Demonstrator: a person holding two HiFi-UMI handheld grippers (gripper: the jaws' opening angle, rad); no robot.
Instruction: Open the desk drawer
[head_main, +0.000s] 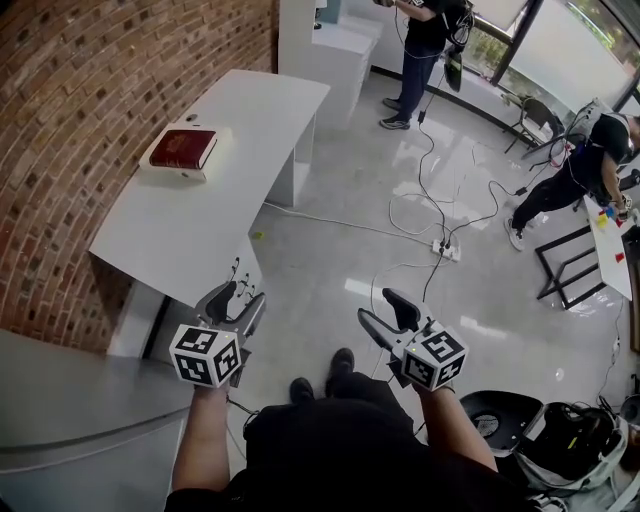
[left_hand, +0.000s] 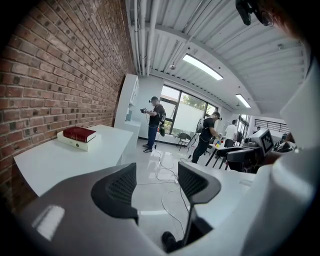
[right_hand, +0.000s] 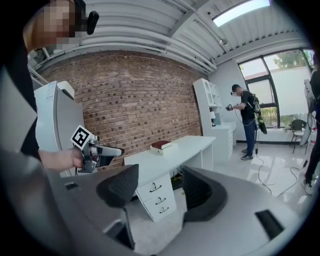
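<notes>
The left tongs (head_main: 236, 297) and right tongs (head_main: 385, 310) are both spread, pinching nothing; the white desk drawers (right_hand: 159, 199) sit shut just ahead of the left tongs, under the white tabletop (head_main: 200, 215); a dark red hardback book (head_main: 183, 149) lies farther off.

Book (head_main: 183, 150) on desk (head_main: 235, 175), wall (head_main: 80, 110) at L

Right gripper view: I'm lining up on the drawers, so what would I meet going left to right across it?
Left tongs → desk drawers → white shelf unit → standing person.
</notes>
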